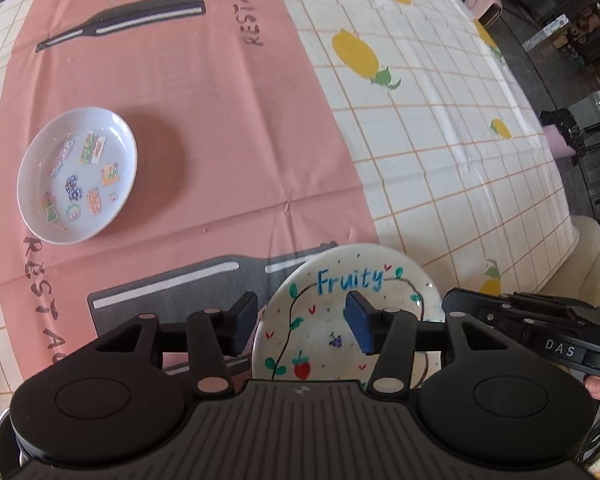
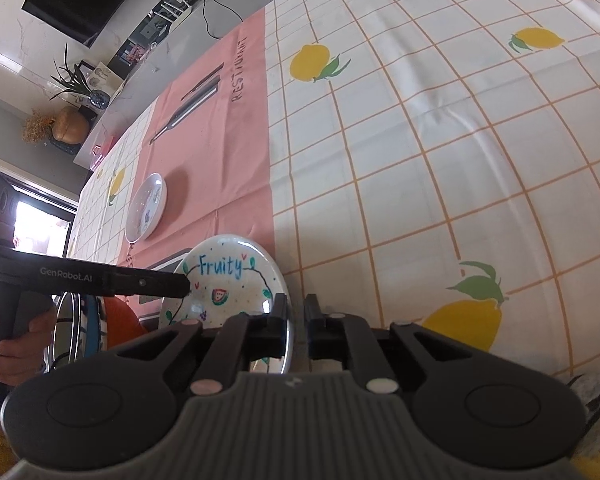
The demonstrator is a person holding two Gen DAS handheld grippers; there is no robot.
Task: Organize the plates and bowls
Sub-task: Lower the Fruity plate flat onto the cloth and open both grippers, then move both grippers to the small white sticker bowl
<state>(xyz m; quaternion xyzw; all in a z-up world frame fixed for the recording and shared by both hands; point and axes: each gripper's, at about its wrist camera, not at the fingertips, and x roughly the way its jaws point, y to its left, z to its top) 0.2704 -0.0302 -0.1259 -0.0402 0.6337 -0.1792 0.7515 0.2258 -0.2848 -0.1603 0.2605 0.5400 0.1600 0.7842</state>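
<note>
Behind right gripper (image 2: 296,316) — Fruity plate (image 2: 224,280) rim clamped, near edge hidden

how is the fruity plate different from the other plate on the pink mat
The Fruity plate is cream with drawn vines, fruit and blue lettering; the lavender plate shows small colourful pictures. The Fruity plate is clamped at its rim by the right gripper; the lavender plate lies free. Both are round.

Bare tablecloth (image 2: 440,152) beyond Fruity plate (image 2: 224,280)

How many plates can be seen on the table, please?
2. The Fruity plate is near the grippers, its rim pinched by the right gripper. The sticker-pattern plate lies farther off on the pink mat. Others may be hidden.
</note>
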